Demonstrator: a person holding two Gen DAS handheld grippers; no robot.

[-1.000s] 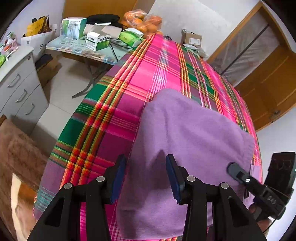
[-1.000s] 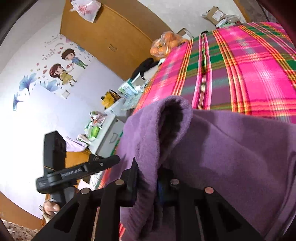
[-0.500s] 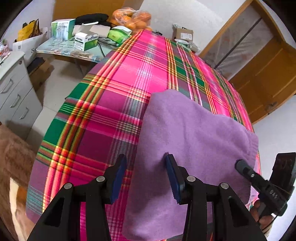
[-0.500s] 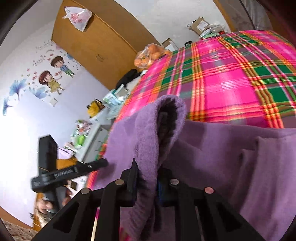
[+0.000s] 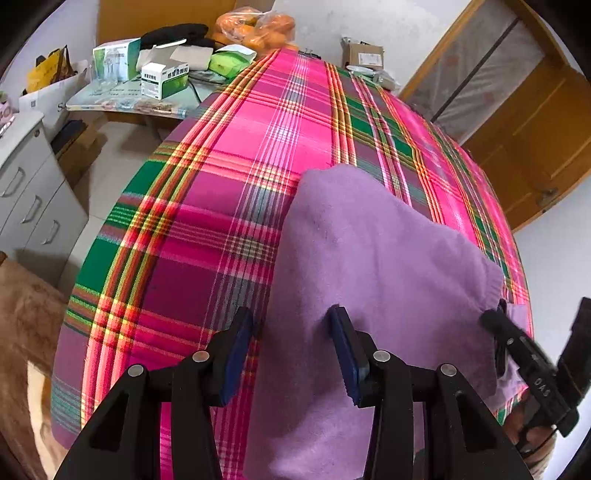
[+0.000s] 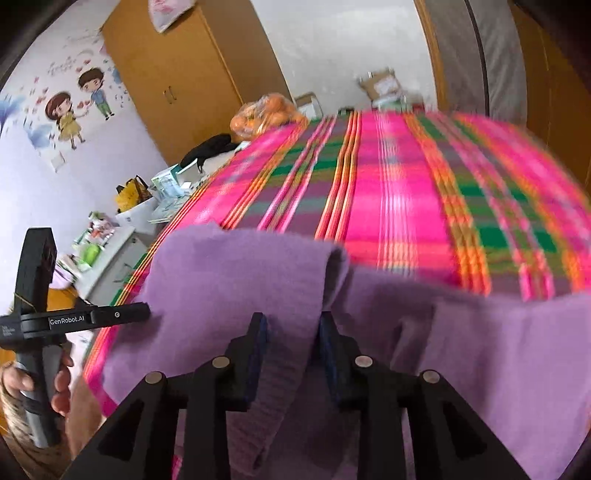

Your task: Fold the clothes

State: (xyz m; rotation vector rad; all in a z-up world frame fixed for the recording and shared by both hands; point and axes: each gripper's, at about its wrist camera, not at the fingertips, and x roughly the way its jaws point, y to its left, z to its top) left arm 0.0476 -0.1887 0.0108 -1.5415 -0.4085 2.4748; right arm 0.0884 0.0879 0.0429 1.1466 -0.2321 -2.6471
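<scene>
A purple fleece garment [image 5: 369, 266] lies folded on the pink plaid bedspread [image 5: 229, 177]. My left gripper [image 5: 291, 347] is open above the garment's near left edge, with one finger [image 5: 240, 343] over the plaid and nothing held. In the right wrist view it appears as the left gripper [image 6: 142, 314] touching the garment's left side. My right gripper [image 6: 293, 338] is open, and the garment's ribbed hem [image 6: 291, 354] lies loosely between its fingers. Under the folded-over flap [image 6: 240, 266] more purple fabric [image 6: 498, 350] spreads to the right. The right gripper [image 5: 496, 325] sits at the garment's right corner.
A side table [image 5: 122, 103] with boxes, dark clothes and a bag of oranges [image 5: 255, 26] stands beyond the bed's far left. Grey drawers [image 5: 29, 199] line the left. A wooden door [image 5: 535, 122] is at right. A person's hand [image 6: 59, 384] holds the left gripper's handle.
The right gripper, which held up a fold of the purple garment, has laid it down on the bed and opened. The left gripper stayed open and shifted slightly.
</scene>
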